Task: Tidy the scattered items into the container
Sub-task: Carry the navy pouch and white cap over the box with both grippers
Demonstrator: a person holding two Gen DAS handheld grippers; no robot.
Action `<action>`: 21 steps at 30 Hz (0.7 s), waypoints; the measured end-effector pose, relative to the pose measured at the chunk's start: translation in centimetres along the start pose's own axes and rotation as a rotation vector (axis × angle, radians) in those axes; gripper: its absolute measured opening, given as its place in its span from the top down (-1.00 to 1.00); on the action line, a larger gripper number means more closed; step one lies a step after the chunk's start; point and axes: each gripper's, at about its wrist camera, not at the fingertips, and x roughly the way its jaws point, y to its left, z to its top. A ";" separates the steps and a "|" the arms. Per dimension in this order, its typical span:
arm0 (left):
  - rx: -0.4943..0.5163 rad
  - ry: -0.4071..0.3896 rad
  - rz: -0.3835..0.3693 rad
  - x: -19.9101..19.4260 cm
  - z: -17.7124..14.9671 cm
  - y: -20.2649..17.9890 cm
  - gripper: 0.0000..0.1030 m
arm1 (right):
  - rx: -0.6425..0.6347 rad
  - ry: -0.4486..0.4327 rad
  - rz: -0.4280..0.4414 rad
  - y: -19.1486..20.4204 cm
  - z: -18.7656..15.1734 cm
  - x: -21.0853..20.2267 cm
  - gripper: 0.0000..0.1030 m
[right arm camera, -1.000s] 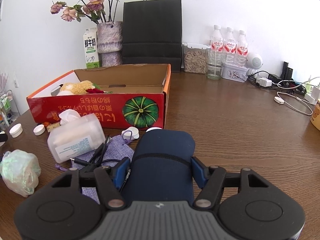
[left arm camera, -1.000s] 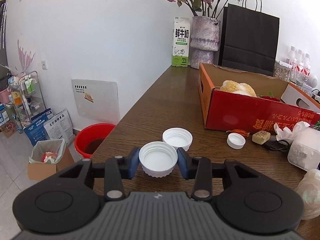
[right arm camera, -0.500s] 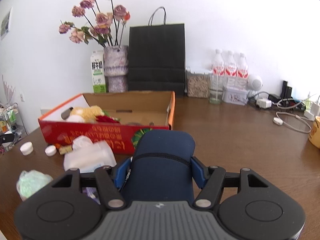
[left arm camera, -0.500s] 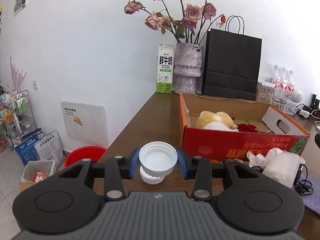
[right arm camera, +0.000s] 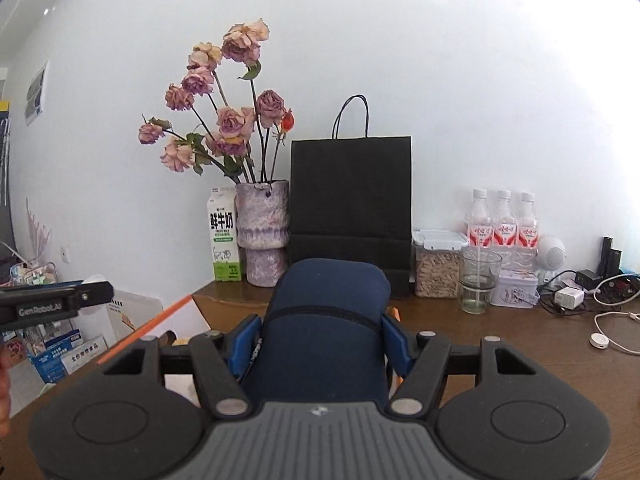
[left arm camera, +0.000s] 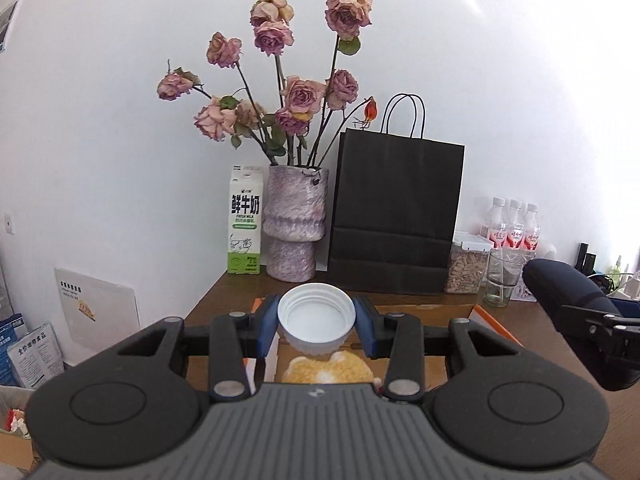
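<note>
The left claw (left arm camera: 316,326) is clenched on a white plastic cap (left arm camera: 316,320), its blue pads pressing the ribbed wall from both sides, open side facing the camera. The cap hangs above the cardboard box (left arm camera: 490,322), the landmark here, over the end where a yellow plush toy (left arm camera: 328,368) lies inside. The cap looks light and rigid, with a ribbed side that should resist slipping; a squeeze across its rim, as now, seems the right hold, and it should survive a short drop into the box.

The right claw (right arm camera: 320,344) grasps a dark blue padded case (right arm camera: 326,312) across its width, the case's far end jutting ahead over the box, whose orange edge (right arm camera: 148,326) shows below on the left. The case looks soft-skinned and bulkier, likely heavier than the cap; a mid-body hold keeps it balanced. In the left view it appears to the right of the box. Behind the box on the tabletop (right arm camera: 520,344) stand a black paper bag (right arm camera: 352,208) and a vase (right arm camera: 262,232).
</note>
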 end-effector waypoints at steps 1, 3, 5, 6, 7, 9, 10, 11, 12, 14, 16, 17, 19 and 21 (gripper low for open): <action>0.001 0.000 -0.005 0.7 0.3 -0.4 0.20 | 0.002 -0.005 0.005 0.1 0.3 0.5 -0.23; -0.002 0.002 -0.018 2.0 0.8 -1.1 0.20 | 0.006 -0.013 0.014 0.4 1.0 1.7 -0.23; -0.002 0.006 -0.022 3.3 1.2 -1.6 0.20 | 0.007 -0.013 0.019 0.5 1.4 3.1 -0.23; -0.002 0.007 -0.023 4.0 1.4 -1.9 0.20 | 0.008 -0.011 0.021 0.6 1.6 3.8 -0.23; -0.004 0.011 -0.023 4.8 1.5 -2.2 0.20 | 0.009 -0.007 0.022 0.6 1.8 4.6 -0.23; -0.010 0.018 -0.024 6.2 1.6 -2.7 0.20 | 0.011 0.001 0.023 0.5 1.9 6.3 -0.23; -0.012 0.022 -0.020 7.0 1.6 -2.8 0.20 | 0.012 0.008 0.023 0.5 1.9 7.2 -0.23; -0.019 0.027 -0.016 7.7 1.5 -2.9 0.20 | 0.014 0.013 0.022 0.4 2.0 8.0 -0.23; -0.024 0.036 -0.006 8.5 1.2 -3.0 0.20 | 0.016 0.022 0.020 0.3 1.8 9.0 -0.23; -0.001 0.064 0.008 10.2 0.8 -3.3 0.20 | 0.016 0.041 0.019 0.0 1.5 10.6 -0.23; 0.011 0.095 0.024 11.7 0.2 -3.6 0.20 | 0.010 0.074 0.019 -0.2 0.9 12.1 -0.23; 0.019 0.114 0.027 12.4 -0.2 -3.7 0.20 | 0.008 0.096 0.019 -0.3 0.5 12.9 -0.23; 0.031 0.155 0.030 13.4 -1.1 -3.8 0.20 | 0.008 0.130 0.014 -0.4 -0.1 13.9 -0.23; 0.036 0.182 0.032 13.9 -1.7 -3.8 0.20 | 0.008 0.152 0.007 -0.4 -0.7 14.5 -0.23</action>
